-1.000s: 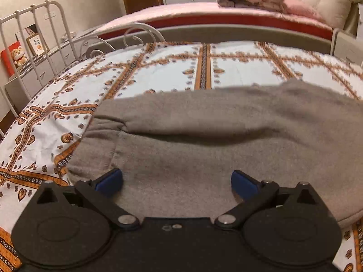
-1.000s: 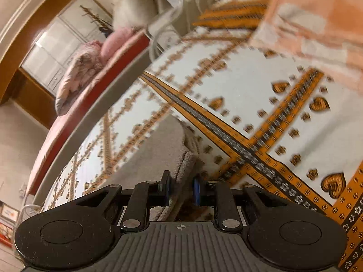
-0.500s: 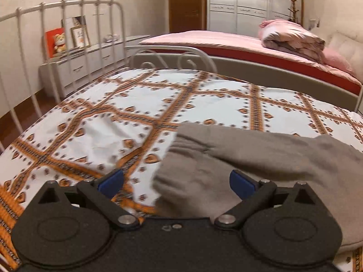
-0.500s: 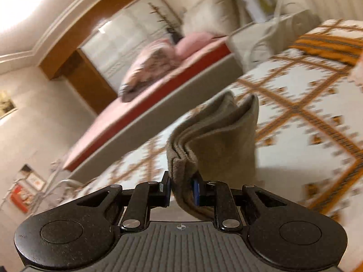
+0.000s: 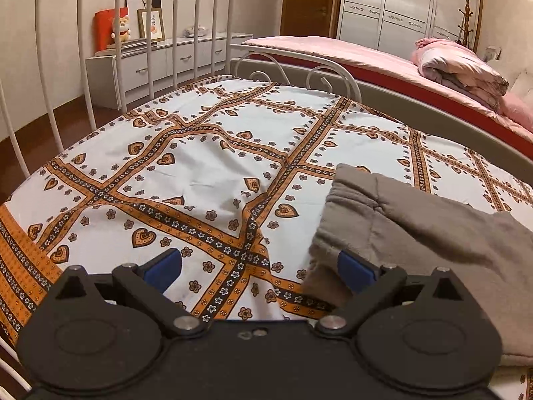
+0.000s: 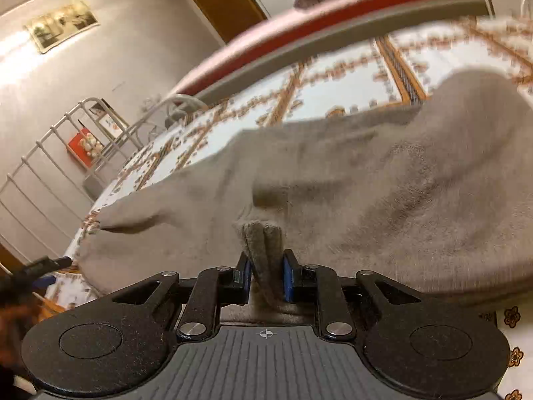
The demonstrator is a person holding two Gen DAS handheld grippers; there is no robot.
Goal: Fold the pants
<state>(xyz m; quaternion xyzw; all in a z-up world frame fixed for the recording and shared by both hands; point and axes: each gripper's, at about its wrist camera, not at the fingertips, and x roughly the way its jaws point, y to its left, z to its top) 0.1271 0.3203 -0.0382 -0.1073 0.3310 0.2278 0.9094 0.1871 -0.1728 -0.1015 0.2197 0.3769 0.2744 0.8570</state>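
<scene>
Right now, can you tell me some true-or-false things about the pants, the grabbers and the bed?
1. The right gripper is pinching a bunch of the gray pants. True.
2. The left gripper is shut on the pants. False: its fingers are spread wide open, holding nothing.
3. The pants lie on a plain blue sheet. False: the sheet is white with orange bands and hearts.
4. A white metal bed frame stands past the sheet. True.
</scene>
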